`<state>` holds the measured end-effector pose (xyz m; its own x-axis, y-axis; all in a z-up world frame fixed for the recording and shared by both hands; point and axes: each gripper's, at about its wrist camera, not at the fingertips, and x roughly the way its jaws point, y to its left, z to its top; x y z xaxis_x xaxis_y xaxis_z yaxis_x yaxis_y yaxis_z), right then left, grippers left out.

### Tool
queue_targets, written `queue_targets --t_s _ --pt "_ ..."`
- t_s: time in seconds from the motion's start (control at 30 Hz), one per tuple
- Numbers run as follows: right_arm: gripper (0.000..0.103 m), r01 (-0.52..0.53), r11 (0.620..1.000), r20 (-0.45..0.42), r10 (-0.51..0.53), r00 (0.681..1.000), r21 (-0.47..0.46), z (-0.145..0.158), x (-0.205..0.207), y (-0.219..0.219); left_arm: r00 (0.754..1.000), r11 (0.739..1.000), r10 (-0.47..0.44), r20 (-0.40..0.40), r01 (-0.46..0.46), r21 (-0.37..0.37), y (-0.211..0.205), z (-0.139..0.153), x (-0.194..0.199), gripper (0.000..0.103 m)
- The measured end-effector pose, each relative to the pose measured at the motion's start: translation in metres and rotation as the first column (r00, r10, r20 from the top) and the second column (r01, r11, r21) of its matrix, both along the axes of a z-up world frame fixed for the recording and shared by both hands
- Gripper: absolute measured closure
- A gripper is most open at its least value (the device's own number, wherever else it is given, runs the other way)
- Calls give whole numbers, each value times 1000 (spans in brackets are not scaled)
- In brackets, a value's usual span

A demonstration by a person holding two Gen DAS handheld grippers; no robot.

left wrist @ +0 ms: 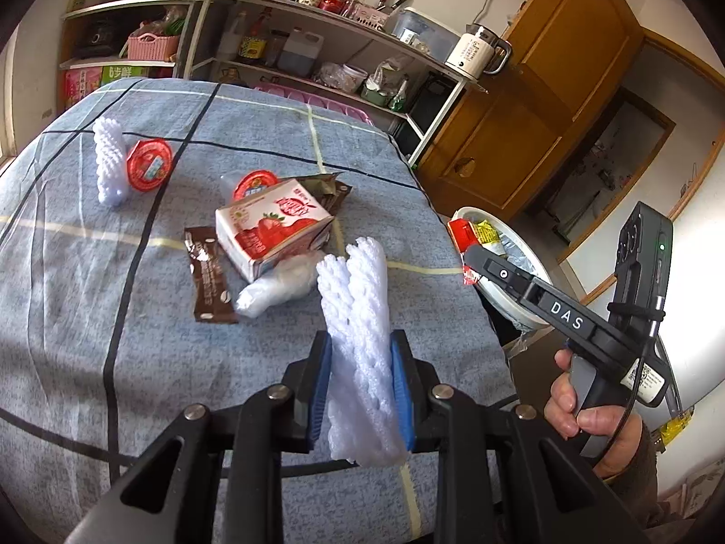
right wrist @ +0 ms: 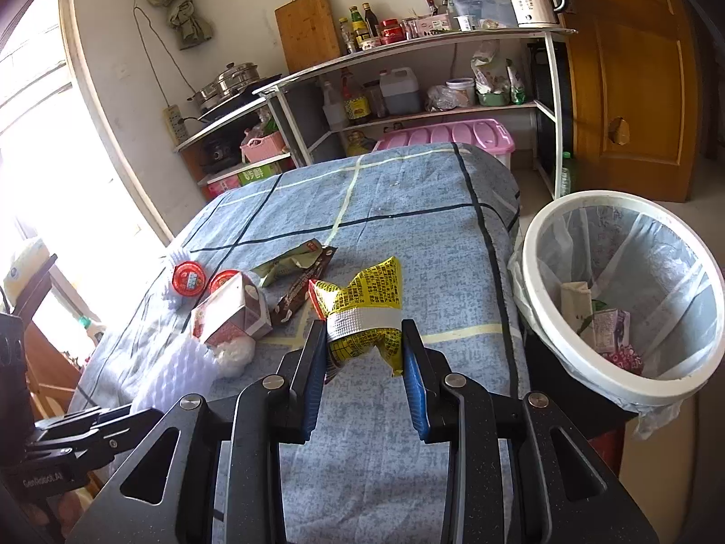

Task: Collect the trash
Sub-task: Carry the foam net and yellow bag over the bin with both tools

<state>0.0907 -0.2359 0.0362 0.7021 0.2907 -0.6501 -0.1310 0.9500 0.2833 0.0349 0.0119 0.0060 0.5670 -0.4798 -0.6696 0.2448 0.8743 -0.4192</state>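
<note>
My left gripper (left wrist: 360, 390) is clamped on a white foam net (left wrist: 358, 340), its blue pads pressed into both sides, above the near part of the table (left wrist: 136, 317). My right gripper (right wrist: 364, 362) squeezes a yellow packet (right wrist: 362, 317) over the table's right side, with the bin (right wrist: 543, 317) just right of it, holding a few scraps. Farther out on the cloth lie a milk carton (left wrist: 272, 231), a brown wrapper (left wrist: 208, 276), two red cups (left wrist: 149, 165) and another foam net (left wrist: 108, 161).
</note>
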Motion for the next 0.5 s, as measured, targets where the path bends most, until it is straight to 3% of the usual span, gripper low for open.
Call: queue_targets --t_s 0.23,0.5 --pt "70 40 999 22 -40 999 -2 12 0 -24 997 998 -46 63 43 53 -33 20 23 76" --pt "70 118 993 42 -117 992 -28 24 1 -67 986 991 -130 103 125 54 -80 37 52 76"
